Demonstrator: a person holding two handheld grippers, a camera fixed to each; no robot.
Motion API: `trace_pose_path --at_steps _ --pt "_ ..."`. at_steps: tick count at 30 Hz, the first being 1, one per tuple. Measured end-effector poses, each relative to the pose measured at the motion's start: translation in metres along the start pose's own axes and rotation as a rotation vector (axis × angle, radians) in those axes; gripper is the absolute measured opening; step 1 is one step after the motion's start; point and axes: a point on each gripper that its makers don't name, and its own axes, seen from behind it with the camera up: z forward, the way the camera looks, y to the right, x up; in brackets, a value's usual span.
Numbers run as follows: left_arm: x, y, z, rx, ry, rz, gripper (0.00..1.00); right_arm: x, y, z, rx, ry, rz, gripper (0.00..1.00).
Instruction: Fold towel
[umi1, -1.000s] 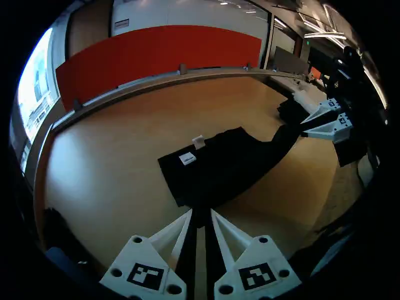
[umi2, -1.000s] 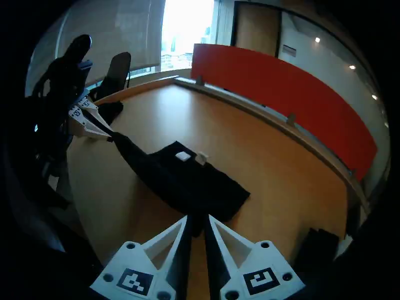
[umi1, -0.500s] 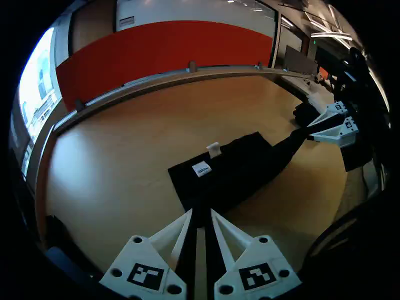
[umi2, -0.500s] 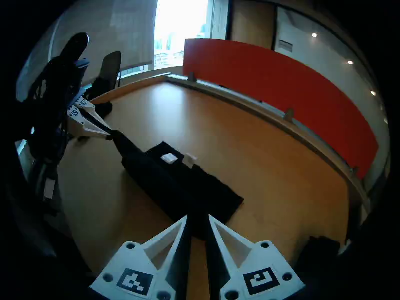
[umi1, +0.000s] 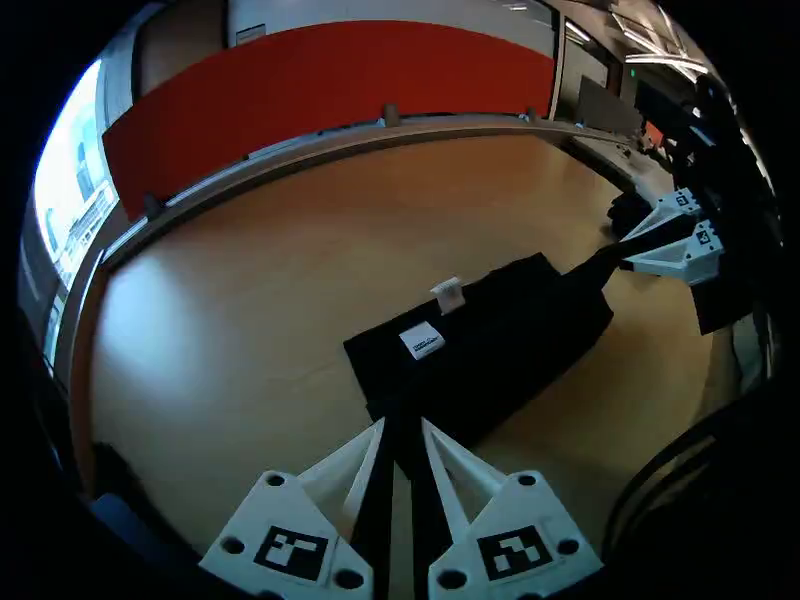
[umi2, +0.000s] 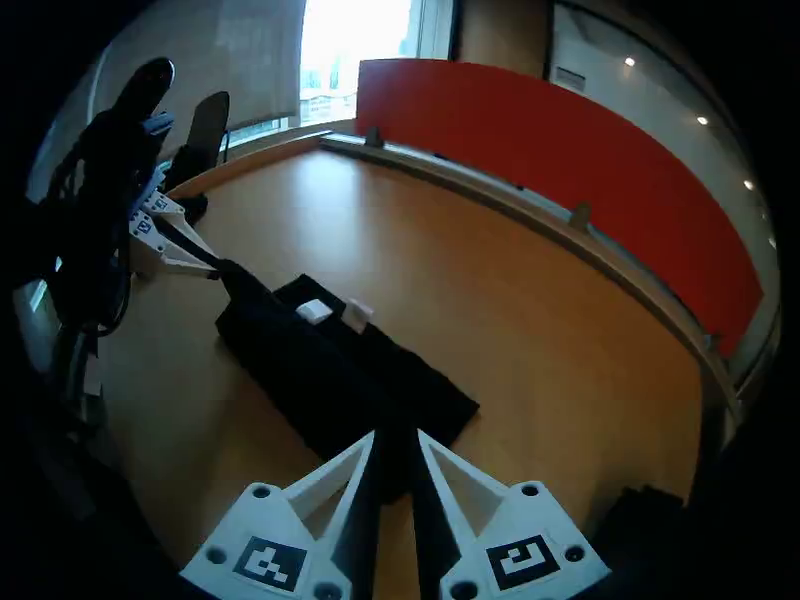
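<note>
A black towel (umi1: 500, 335) with white tags (umi1: 421, 340) lies folded over on the wooden table (umi1: 250, 300). My left gripper (umi1: 400, 440) is shut on one corner of the towel at the near edge. In the same view my right gripper (umi1: 612, 256) pinches the other corner at the far right. In the right gripper view, the right gripper (umi2: 395, 450) is shut on the towel (umi2: 330, 365), and the left gripper (umi2: 215, 268) holds the far corner at the left. The held edge sits slightly above the table.
A red partition (umi1: 330, 85) runs along the table's far edge. Black office chairs (umi2: 205, 130) stand by the window at the left of the right gripper view. A dark object (umi2: 640, 495) sits at the table edge.
Both grippers have carried the held towel edge forward over the rest of the towel. The stretched strip between them has slackened and the towel now looks broader and flatter.
</note>
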Motion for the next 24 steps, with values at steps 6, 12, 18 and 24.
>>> trace_pose_path --at_steps 6,12,18,24 --pt "-0.003 0.000 0.016 -0.001 -0.017 0.005 0.10 -0.008 0.008 0.013 -0.011 -0.030 0.004 0.16" --pt "-0.003 -0.004 0.030 -0.003 -0.031 0.020 0.10 -0.011 0.016 0.025 -0.015 -0.055 -0.012 0.16" --pt "-0.004 -0.009 0.043 0.008 -0.044 0.041 0.11 -0.012 0.022 0.036 -0.013 -0.067 -0.012 0.16" --pt "-0.005 -0.013 0.055 0.017 -0.047 0.049 0.16 -0.016 0.026 0.044 -0.015 -0.078 0.007 0.17"
